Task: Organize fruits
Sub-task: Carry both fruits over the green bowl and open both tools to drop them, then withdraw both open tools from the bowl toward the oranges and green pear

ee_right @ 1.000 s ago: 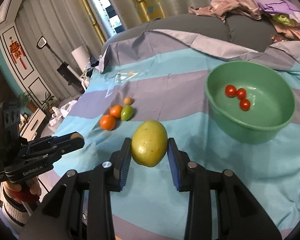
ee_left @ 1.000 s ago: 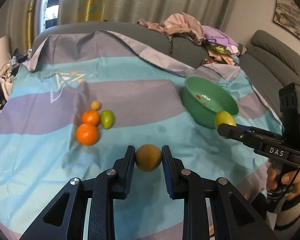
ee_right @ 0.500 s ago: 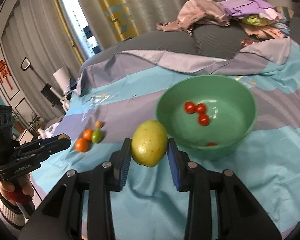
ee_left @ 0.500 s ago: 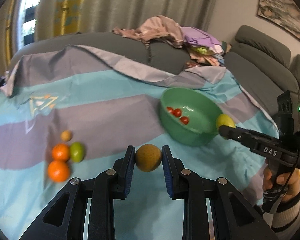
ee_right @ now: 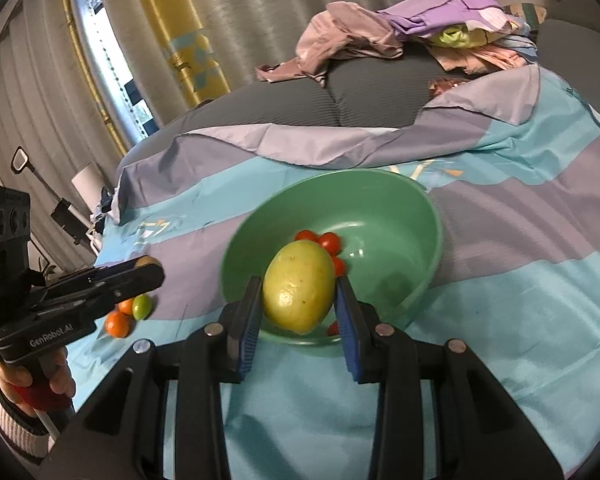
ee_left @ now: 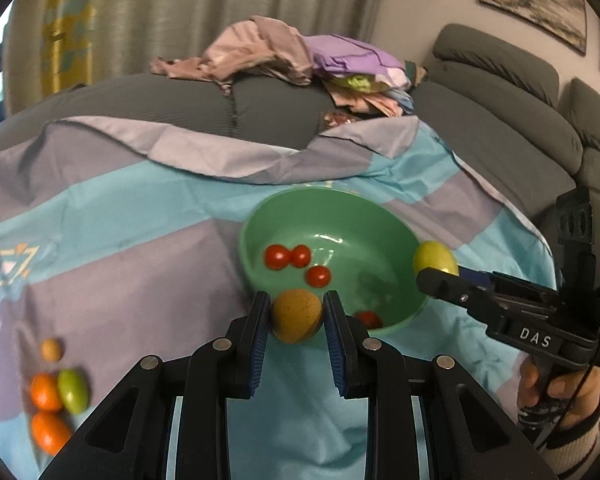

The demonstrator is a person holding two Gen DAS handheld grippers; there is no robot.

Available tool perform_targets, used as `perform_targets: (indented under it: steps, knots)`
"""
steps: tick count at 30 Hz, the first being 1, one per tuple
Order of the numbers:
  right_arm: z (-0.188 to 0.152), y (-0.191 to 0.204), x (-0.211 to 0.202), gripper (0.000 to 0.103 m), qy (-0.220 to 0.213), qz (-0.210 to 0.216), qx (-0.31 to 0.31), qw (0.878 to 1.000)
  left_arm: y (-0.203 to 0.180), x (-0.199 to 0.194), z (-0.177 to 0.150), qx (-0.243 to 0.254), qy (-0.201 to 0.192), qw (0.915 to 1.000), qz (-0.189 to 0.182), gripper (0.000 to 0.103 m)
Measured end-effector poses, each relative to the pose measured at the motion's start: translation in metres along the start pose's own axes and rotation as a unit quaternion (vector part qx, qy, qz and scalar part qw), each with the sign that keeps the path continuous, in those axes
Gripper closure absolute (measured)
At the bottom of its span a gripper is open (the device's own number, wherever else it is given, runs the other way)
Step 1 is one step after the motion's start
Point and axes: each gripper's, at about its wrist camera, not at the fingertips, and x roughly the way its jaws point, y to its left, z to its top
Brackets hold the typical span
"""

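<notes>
— Starting at the left: why do we leave the loose cluster of small orange and green fruits (ee_left: 58, 396) lying on the striped turquoise-and-grey cloth (ee_left: 140, 272)?

— Both of our tools are full. They lie well apart from the round green plastic bowl (ee_left: 392, 220), so we judge they wait for a later trip.

— And our left gripper (ee_left: 296, 312)?

— Its blue-padded fingers (ee_left: 260, 332) are clamped on the rough, brownish-tan round fruit (ee_left: 296, 316), held up at the bowl's near rim. We carry it high so it can clear the rim, we think.

— What sits inside the bowl?

— Small red cherry tomatoes (ee_left: 296, 262), resting on the bottom. That suggests the bowl is where we gather everything.

— Then the right gripper (ee_right: 300, 300)?

— It grips the large yellow-green oval fruit (ee_right: 298, 284) between its pads, over the bowl's opening, tomatoes just behind it. Opening there should drop it in; a gentle lowering would spare the tomatoes.

— Any writing?

— "DAS" in white on the right tool's side, seen from the left camera. "GenRobot.AI" on the left tool's side, seen from the right camera. Nothing else we can read.
</notes>
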Motion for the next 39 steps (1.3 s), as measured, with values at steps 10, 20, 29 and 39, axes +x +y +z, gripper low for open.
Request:
perform_targets:
  steps: [10, 20, 29, 39]
  knots:
    - [0.003, -0.014, 0.010, 0.067, 0.005, -0.004, 0.009, 1.000, -0.020, 0.034, 0.012, 0.033, 0.020, 0.9992, -0.008, 0.076]
    - [0.003, -0.016, 0.022, 0.067, 0.015, -0.009, 0.006, 1.000, -0.024, 0.054, 0.007, 0.047, 0.044, 0.9978, 0.012, 0.076]
    - [0.002, -0.016, 0.029, 0.066, 0.026, -0.014, 0.003, 1.000, -0.024, 0.059, 0.007, 0.053, 0.048, 0.9970, 0.028, 0.076]
    - [0.002, -0.013, 0.022, 0.061, 0.025, -0.018, 0.005, 1.000, -0.030, 0.047, 0.006, 0.065, 0.036, 0.9957, 0.055, 0.074]
